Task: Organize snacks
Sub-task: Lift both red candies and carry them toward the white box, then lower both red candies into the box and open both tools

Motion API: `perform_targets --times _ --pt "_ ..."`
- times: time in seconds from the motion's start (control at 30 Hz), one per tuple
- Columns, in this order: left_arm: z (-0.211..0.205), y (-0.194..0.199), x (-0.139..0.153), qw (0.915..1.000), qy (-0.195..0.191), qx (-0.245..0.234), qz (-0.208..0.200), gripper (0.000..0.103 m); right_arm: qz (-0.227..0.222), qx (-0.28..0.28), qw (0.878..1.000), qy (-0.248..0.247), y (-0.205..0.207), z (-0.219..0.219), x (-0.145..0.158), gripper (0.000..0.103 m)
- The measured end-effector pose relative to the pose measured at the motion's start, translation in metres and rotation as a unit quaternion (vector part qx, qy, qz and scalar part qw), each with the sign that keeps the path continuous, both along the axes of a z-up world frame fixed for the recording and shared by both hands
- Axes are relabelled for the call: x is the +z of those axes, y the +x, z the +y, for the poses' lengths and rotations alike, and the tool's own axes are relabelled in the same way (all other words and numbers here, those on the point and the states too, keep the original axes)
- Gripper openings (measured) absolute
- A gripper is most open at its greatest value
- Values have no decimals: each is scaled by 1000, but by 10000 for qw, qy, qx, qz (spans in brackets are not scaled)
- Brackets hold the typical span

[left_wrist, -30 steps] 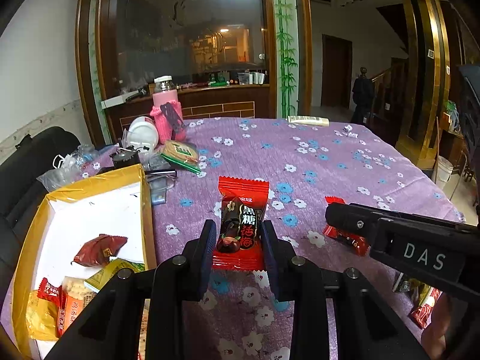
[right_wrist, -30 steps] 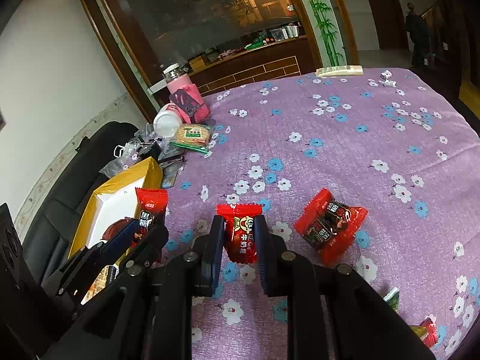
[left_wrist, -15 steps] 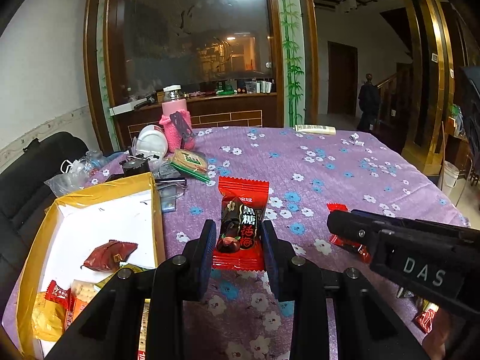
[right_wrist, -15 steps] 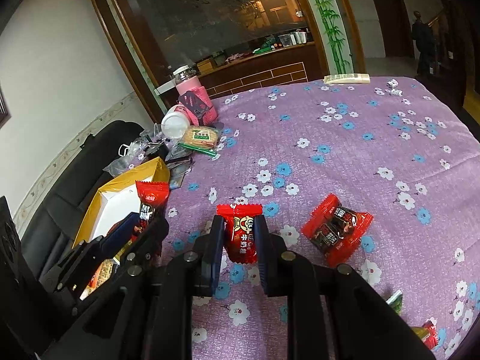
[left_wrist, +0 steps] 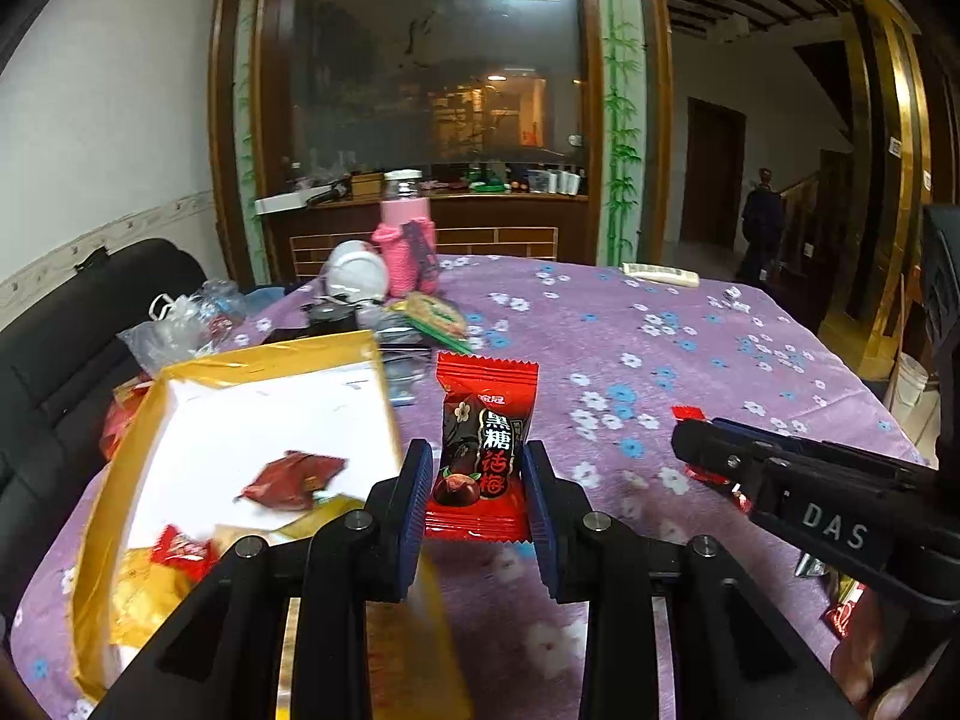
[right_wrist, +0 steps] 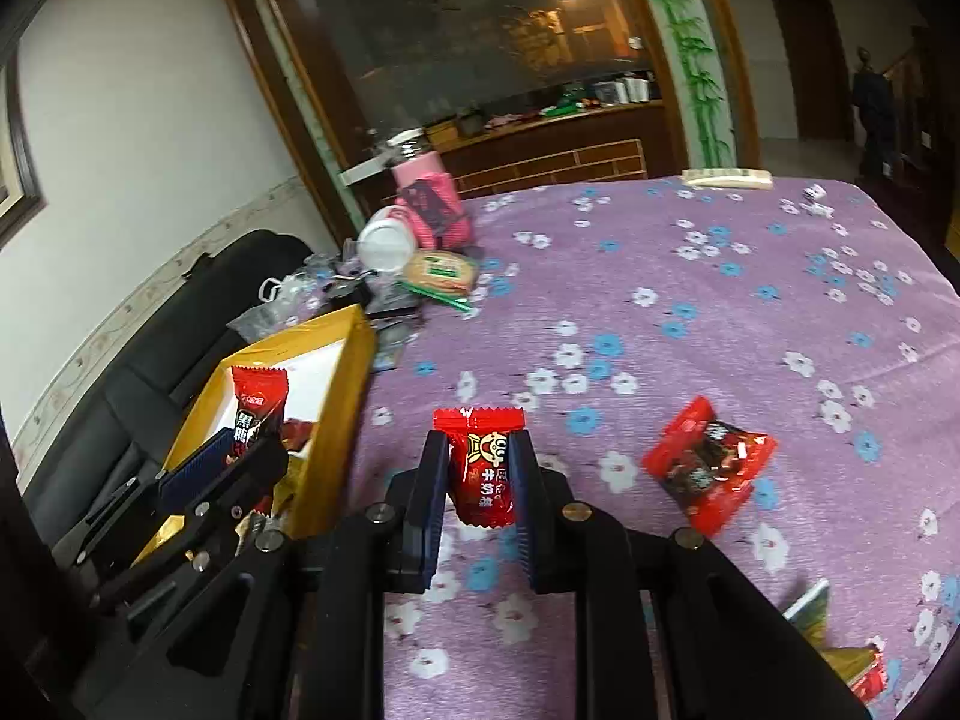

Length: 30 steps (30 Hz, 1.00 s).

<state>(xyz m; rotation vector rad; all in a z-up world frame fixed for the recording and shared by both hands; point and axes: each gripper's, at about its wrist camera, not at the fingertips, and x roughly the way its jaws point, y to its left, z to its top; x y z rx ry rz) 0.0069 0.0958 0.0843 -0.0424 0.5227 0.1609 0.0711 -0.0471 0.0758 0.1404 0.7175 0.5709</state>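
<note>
At the bottom centre of the left wrist view, the left gripper (left_wrist: 479, 483) is clamped on a red plum candy packet (left_wrist: 483, 450), held upright between both blue pads above the purple flowered counter (left_wrist: 630, 348). To the left of the frame lies the yellow-rimmed box (left_wrist: 150, 408), white inside, with a dark red wrapper (left_wrist: 291, 480) and other snack packets (left_wrist: 180, 549) in its lower part; its near corner sits just under the left finger. At the right edge, the right gripper (left_wrist: 690, 447) enters side-on over small red sweets. A pink bottle (left_wrist: 405, 234) stands at the counter's far left, among clutter. At the bottom centre of the right wrist view, the right gripper (right_wrist: 479, 474) is clamped on a small red milk candy (right_wrist: 483, 468), upright between its pads. To the right of it a red snack packet (right_wrist: 708, 471) lies flat on the counter (right_wrist: 720, 300). At lower left, the left gripper (right_wrist: 240, 462) holds its packet (right_wrist: 258, 414) over the box (right_wrist: 342, 396).
</note>
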Motion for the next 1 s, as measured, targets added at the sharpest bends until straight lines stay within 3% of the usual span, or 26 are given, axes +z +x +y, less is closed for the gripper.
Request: perform_targets --times 0.3,0.67,0.9,1.0 --pt "50 -23 -3 9985 -229 493 -1 32 -295 717 9968 -184 -27 34 2 19" --pt "138 -44 -24 9876 -795 1337 215 32 -36 1534 9880 -201 -58 86 10 20" --pt "156 -40 -45 9833 -1046 1416 453 32 439 1973 9786 -379 -66 140 -6 20" --pt "160 -40 -51 9815 -1183 1412 513 32 415 2027 9764 -620 -67 159 -16 20"
